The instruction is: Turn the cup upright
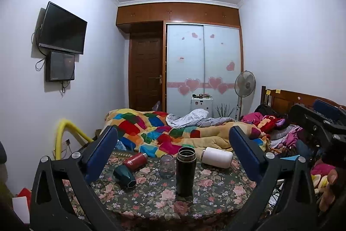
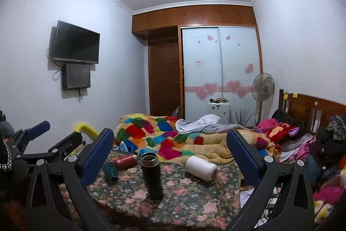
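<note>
A tall black flask [image 1: 185, 172] stands upright with its mouth open on the floral table [image 1: 216, 192]. A clear glass [image 1: 167, 166] stands behind it. A dark green cup [image 1: 124, 176], a red bottle [image 1: 135, 161] and a white bottle [image 1: 217, 157] lie on their sides. In the right wrist view I see the black flask [image 2: 152, 175], green cup [image 2: 110, 170], red bottle [image 2: 125, 161] and white bottle [image 2: 201, 167]. My left gripper [image 1: 173, 151] is open and empty, back from the table. My right gripper [image 2: 170, 153] is open and empty too.
A bed with a patchwork quilt [image 1: 164, 133] lies behind the table. Clothes and toys [image 1: 274, 122] pile up at the right. A yellow tube [image 1: 64, 133] stands at the left wall. The right gripper's body [image 1: 317, 129] shows at the right edge.
</note>
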`<action>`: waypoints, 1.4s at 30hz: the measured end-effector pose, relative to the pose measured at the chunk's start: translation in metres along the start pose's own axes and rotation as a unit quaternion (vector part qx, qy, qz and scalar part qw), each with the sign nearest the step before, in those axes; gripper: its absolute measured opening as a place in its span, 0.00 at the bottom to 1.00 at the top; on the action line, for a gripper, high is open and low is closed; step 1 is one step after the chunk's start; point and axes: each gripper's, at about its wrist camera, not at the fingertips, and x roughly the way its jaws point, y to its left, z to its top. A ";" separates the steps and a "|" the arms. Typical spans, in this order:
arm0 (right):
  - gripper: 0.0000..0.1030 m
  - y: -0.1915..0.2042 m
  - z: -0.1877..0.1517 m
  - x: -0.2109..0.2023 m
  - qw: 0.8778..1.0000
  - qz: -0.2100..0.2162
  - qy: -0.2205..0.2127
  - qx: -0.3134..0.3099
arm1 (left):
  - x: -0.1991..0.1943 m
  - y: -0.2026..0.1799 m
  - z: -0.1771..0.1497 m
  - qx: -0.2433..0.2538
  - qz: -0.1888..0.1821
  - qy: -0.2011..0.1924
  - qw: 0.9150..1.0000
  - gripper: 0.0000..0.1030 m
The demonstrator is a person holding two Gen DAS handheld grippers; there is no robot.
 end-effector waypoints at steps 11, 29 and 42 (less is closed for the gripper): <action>1.00 -0.001 -0.006 -0.003 1.000 0.000 0.013 0.003 | -0.003 -0.002 -0.005 -0.002 0.001 0.008 1.000 1.00; 1.00 -0.004 -0.006 -0.004 1.000 0.004 0.022 0.011 | -0.004 -0.005 -0.007 -0.001 0.003 0.008 1.000 1.00; 1.00 -0.004 -0.004 -0.003 1.000 0.004 0.026 0.007 | -0.003 -0.009 -0.009 -0.002 0.002 0.011 1.000 1.00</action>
